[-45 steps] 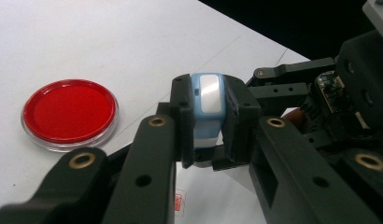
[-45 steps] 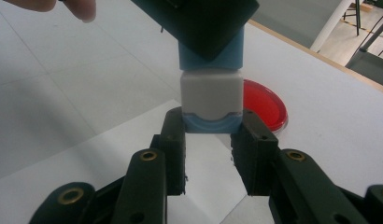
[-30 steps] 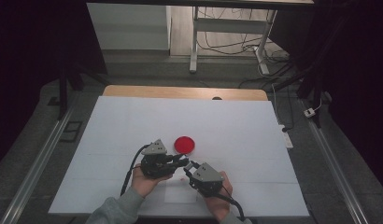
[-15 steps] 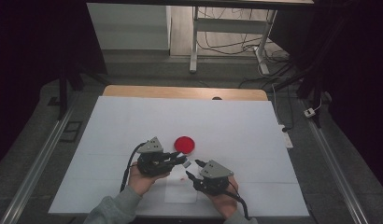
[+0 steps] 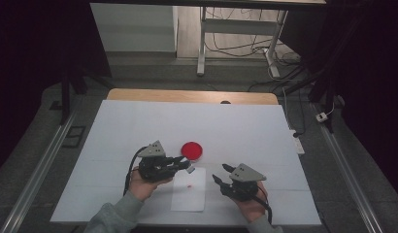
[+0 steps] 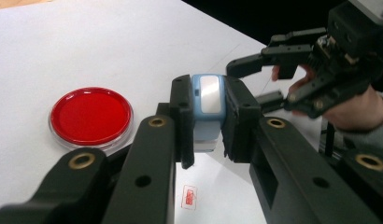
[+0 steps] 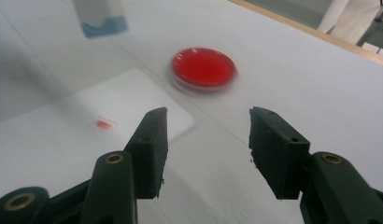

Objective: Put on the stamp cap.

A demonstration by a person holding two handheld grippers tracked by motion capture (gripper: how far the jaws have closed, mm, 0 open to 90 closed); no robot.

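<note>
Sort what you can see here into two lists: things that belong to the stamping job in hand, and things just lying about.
In the job:
- stamp, clamped in the left gripper
- paper, bearing a red mark
- red ink pad
- right gripper, empty, jaws just opened

Lying about:
- cables on the floor
- white plug

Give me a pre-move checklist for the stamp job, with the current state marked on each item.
1. Left claw gripping the blue stamp: ok, jaws pressed on both its sides.
2. Stamp lifted off the paper sheet: ok, it hangs above the sheet.
3. Right claw free: ok, its jaws have just been opening and nothing is between them.
4. Right claw away from the stamp: ok, it sits off to the side of the sheet.
5. Red mark printed on the sheet: ok, one small mark shows.
6. Red ink pad reachable: ok, it lies uncovered on the table, just beyond the sheet.
</note>
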